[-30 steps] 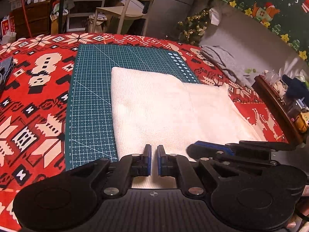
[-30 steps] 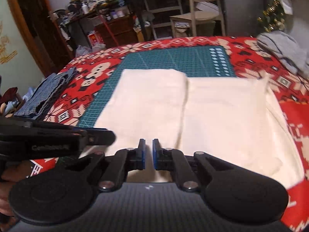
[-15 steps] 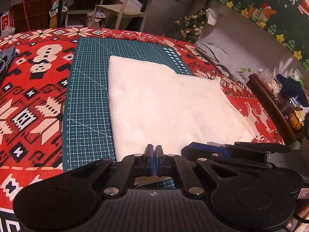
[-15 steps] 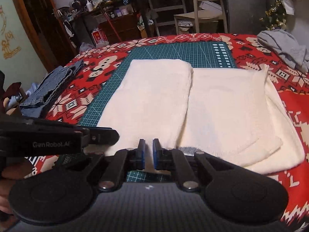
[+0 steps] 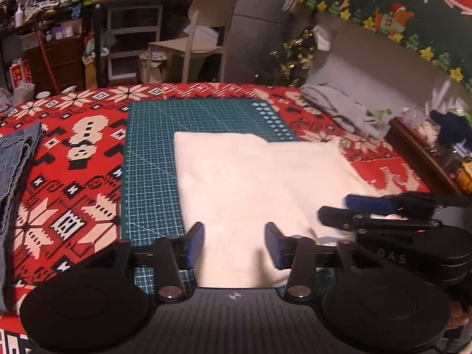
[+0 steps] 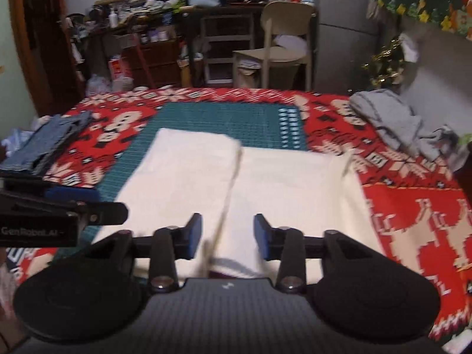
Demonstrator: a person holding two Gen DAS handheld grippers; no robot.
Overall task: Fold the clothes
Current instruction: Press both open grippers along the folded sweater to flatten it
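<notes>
Two claws, left claw and right claw (both just opened), over one white garment.

The white garment lies flat, folded, its left half on the green cutting mat, right half spilling onto the red tablecloth.

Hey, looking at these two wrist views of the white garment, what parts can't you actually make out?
- White garment, near hem: left wrist view, hidden behind the left gripper.
- Its centre fold near the right gripper: right wrist view, motion-blurred.
- Blue denim: left wrist view, cut off by the left edge.
</notes>
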